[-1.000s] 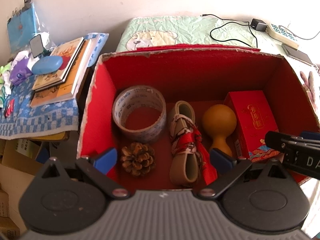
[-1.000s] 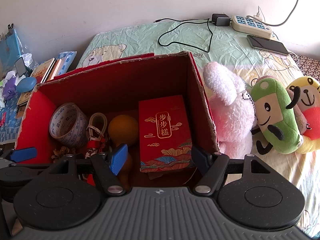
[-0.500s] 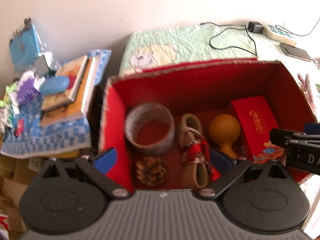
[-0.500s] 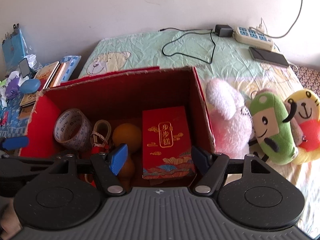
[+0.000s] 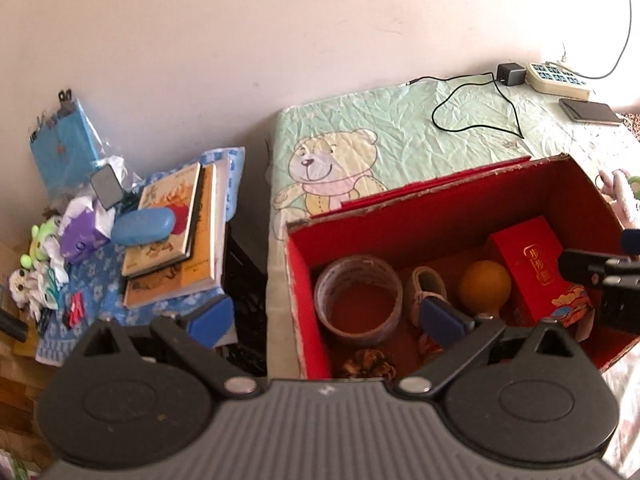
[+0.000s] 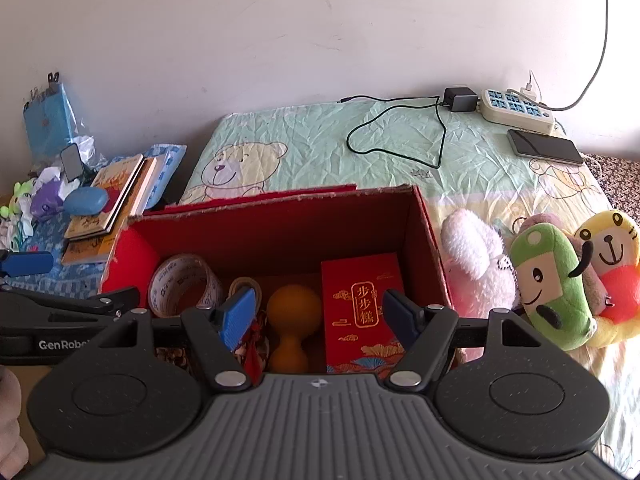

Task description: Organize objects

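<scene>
An open cardboard box with red lining (image 6: 280, 220) stands on the bed with a pale green bear-print sheet (image 6: 312, 140). Inside it, from left to right, lie a roll of clear printed tape (image 6: 184, 284), a beige strap with red ribbon (image 5: 430, 286), an orange gourd-shaped object (image 6: 294, 320) and a red gift packet with gold characters (image 6: 362, 312). A brown pine cone (image 5: 368, 364) rests in front of the tape roll, near the front wall.

The left gripper (image 5: 326, 316) has its blue fingers (image 5: 210, 316) spread wide and holds nothing; one finger is over the gap beside the box, the other over the strap. The right gripper (image 6: 318, 314) is also spread wide and empty, above the gourd and the packet.

To the right of the box, just beside it, lie a pink plush toy (image 6: 476, 256), a green plush toy (image 6: 548, 276) and a yellow plush toy (image 6: 612, 248). On the left, a stack of books (image 5: 176, 236) with a blue glasses case (image 5: 142, 226) on top lies on a blue checked cloth (image 5: 92, 276). A white power strip (image 6: 516, 110) and a dark phone (image 6: 546, 148) lie at the far side of the bed.
</scene>
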